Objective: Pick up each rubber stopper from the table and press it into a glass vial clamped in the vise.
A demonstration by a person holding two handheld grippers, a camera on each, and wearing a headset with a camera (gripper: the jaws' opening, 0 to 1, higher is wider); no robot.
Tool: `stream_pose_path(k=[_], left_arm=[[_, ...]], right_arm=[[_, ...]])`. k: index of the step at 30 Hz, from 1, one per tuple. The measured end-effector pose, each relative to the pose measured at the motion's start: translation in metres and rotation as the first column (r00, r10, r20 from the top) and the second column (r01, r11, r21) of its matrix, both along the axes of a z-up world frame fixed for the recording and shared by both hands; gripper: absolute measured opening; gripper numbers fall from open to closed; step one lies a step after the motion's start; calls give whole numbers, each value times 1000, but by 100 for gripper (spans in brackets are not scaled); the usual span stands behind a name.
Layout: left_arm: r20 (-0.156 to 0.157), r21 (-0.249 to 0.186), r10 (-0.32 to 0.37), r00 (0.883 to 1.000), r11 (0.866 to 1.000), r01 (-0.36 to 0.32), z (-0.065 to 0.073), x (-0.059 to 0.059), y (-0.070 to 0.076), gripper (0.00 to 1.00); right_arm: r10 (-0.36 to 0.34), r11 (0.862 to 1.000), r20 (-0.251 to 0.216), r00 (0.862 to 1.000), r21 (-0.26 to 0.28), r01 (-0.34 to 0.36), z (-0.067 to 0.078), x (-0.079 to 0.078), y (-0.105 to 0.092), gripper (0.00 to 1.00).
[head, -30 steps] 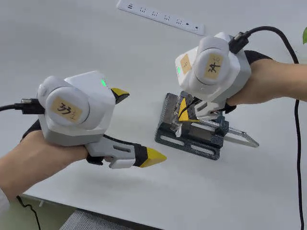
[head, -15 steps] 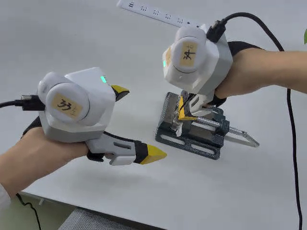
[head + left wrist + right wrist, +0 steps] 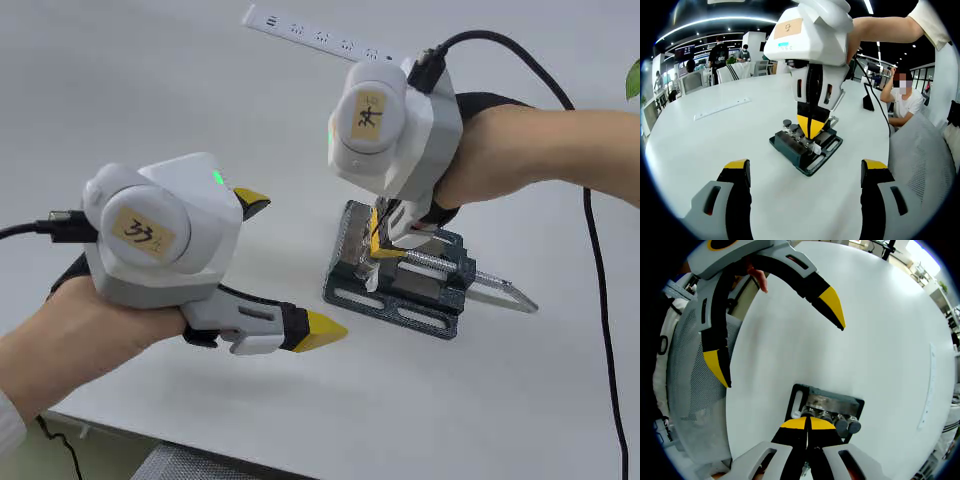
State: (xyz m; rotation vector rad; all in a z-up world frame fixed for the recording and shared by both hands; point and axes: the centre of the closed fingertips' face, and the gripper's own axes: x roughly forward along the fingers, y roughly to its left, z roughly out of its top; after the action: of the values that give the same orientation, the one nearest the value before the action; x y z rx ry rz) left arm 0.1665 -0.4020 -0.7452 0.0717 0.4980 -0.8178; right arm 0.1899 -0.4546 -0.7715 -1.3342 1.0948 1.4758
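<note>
Nearest the viewer, the left claw hangs above the front part of the white bench, touching nothing. Its yellow-tipped jaws stand wide apart and nothing lies between them. In the left gripper view the same claw frames the work from either side, with the vise in the gap between its jaws but farther off.

In the middle ground, a dark metal vise sits flat on the bench, its screw handle projecting toward the right side. Clamped between the vise's cheeks is a row of small glass vials, standing upright and close beside one another. Dark rubber stoppers sit in the mouths of the vials to one side of the right claw; the right gripper view shows these stoppered vials just beside the claw's tips.

The right claw points steeply down over the vise. Its jaws are brought together, yellow tips meeting directly above one vial in the row. The closed tips hide whether a stopper sits under them or in that vial's mouth.

Farthest back, a white power strip lies on the bench, well apart from the vise.
</note>
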Motion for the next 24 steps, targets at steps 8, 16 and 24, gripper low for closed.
stream_pose_path(k=[8, 16, 24], left_arm=[[7, 12, -8, 1000, 1000, 8, 3, 2, 2, 91], [5, 16, -1, 1000, 1000, 1, 9, 0, 5, 91], [0, 14, 11, 1000, 1000, -11, 9, -2, 6, 92]], right_arm=[[-5, 999, -20, 1000, 50, 6, 1, 4, -1, 0], [-64, 987, -51, 997, 142, 71, 4, 2, -2, 4], [-205, 926, -93, 974, 304, 224, 14, -8, -25, 29]])
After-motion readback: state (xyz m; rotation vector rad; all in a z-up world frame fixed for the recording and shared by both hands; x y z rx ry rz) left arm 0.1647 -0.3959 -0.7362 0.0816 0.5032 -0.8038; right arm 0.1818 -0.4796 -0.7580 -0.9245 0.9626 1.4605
